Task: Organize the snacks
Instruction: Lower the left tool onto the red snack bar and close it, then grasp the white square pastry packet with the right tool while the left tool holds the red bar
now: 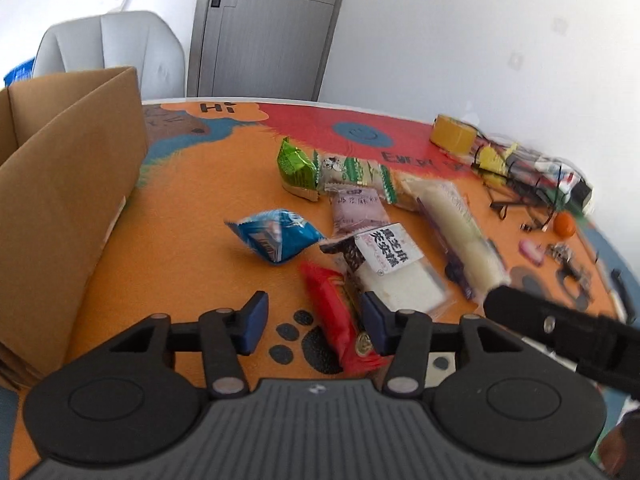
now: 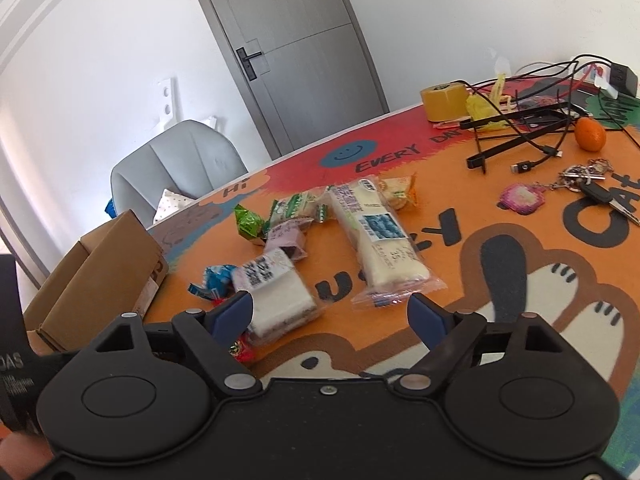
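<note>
Several wrapped snacks lie on the cartoon table mat. In the left wrist view there are a blue packet (image 1: 278, 236), a red packet (image 1: 340, 320), a white cake with a black-text label (image 1: 390, 270), a long white bar (image 1: 460, 232), a pink packet (image 1: 358, 210) and a green one (image 1: 296, 166). My left gripper (image 1: 314, 322) is open just above the red packet's near end. My right gripper (image 2: 332, 314) is open, low over the mat in front of the white cake (image 2: 276, 296) and the long bar (image 2: 374, 242). An open cardboard box (image 1: 60, 184) stands at the left.
A yellow tape roll (image 1: 452, 134), black cables (image 2: 520, 128), an orange (image 2: 590, 133), keys with a pink charm (image 2: 560, 188) sit at the right. A grey chair (image 1: 112, 52) stands behind the box. The right gripper's body (image 1: 560, 332) crosses the left wrist view.
</note>
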Available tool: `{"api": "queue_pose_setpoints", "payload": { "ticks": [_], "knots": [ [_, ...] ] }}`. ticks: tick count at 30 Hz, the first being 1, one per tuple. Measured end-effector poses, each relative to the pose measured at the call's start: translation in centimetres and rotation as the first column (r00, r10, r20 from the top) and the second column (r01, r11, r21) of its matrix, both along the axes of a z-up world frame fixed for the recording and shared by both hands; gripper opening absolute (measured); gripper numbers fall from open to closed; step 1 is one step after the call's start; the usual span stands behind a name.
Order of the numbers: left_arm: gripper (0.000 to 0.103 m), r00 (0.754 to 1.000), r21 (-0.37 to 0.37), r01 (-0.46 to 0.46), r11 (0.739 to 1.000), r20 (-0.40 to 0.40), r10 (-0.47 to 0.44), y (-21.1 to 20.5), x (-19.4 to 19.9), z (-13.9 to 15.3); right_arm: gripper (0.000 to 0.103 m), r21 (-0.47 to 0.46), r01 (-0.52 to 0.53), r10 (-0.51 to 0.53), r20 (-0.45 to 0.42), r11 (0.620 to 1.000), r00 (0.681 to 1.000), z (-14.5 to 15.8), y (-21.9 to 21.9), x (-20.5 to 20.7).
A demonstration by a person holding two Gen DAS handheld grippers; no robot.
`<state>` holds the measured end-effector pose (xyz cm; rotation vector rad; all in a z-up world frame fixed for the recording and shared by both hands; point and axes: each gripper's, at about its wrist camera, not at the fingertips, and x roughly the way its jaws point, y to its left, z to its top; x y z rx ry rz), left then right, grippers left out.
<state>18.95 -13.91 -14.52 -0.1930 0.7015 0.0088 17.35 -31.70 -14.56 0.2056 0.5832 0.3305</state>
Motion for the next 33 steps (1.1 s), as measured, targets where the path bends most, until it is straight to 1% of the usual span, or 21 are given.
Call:
{"api": "queue_pose_setpoints", "payload": {
  "ticks": [2, 3, 5, 7, 9, 11, 14, 21, 23, 28, 30, 33],
  "knots": [
    [0.037, 1.000, 0.031, -0.002, 1.000, 0.000, 0.002, -0.1, 0.0, -0.1, 0.081, -0.002, -0.016, 0.016, 0.005, 1.000, 1.000, 0.1, 0.5, 0.1],
    [0.031, 1.000, 0.034, -0.002, 0.999, 0.000, 0.002, 0.1, 0.0, -0.1, 0.081, -0.003, -0.024, 0.024, 0.007, 1.000, 1.000, 0.1, 0.7, 0.2],
    [0.022, 1.000, 0.040, -0.010, 0.999, -0.003, 0.011, 0.5, -0.1, -0.1, 0.077, -0.008, -0.041, 0.041, 0.010, 0.999, 0.999, 0.1, 1.4, 0.3],
    [0.020, 1.000, 0.004, -0.007, 1.000, -0.004, 0.007, 1.3, -0.1, 0.0, 0.075, -0.015, -0.055, 0.055, 0.005, 0.998, 0.998, -0.2, 2.0, 0.5],
    [0.019, 1.000, -0.001, -0.020, 1.000, -0.007, 0.020, 1.8, -0.3, 0.1, 0.073, -0.021, -0.062, 0.062, 0.000, 0.998, 0.998, -0.4, 2.4, 0.9],
    [0.019, 1.000, -0.024, -0.024, 0.999, -0.004, 0.024, 2.3, -0.5, 0.2, 0.073, -0.029, -0.065, 0.064, -0.006, 0.997, 0.998, -0.7, 2.8, 1.2],
    [0.019, 0.999, -0.021, -0.034, 0.999, 0.007, 0.034, 2.8, -0.9, 0.5, 0.074, -0.036, -0.077, 0.077, -0.006, 0.996, 0.997, -0.8, 3.4, 1.6],
    [0.019, 0.997, -0.042, -0.058, 0.997, 0.042, 0.060, 3.9, -1.5, 1.5, 0.075, -0.075, -0.106, 0.107, 0.002, 0.991, 0.994, -0.9, 5.1, 2.7],
    [0.019, 0.997, -0.043, -0.067, 0.997, 0.045, 0.069, 4.2, -1.5, 1.5, 0.082, -0.069, -0.124, 0.125, 0.007, 0.990, 0.992, -0.9, 5.4, 3.0],
    [0.019, 0.995, -0.050, -0.086, 0.995, 0.039, 0.088, 5.0, -1.5, 1.4, 0.084, -0.095, -0.150, 0.152, 0.017, 0.984, 0.988, -1.1, 6.3, 3.7],
    [0.019, 0.995, -0.051, -0.088, 0.995, 0.045, 0.090, 5.1, -1.7, 1.6, 0.083, -0.124, -0.151, 0.152, 0.000, 0.981, 0.988, -1.4, 6.9, 4.0],
    [0.019, 0.995, -0.051, -0.088, 0.995, 0.047, 0.090, 5.1, -1.8, 1.6, 0.079, -0.161, -0.146, 0.141, -0.043, 0.976, 0.989, -2.2, 7.2, 4.1]
  ]
}}
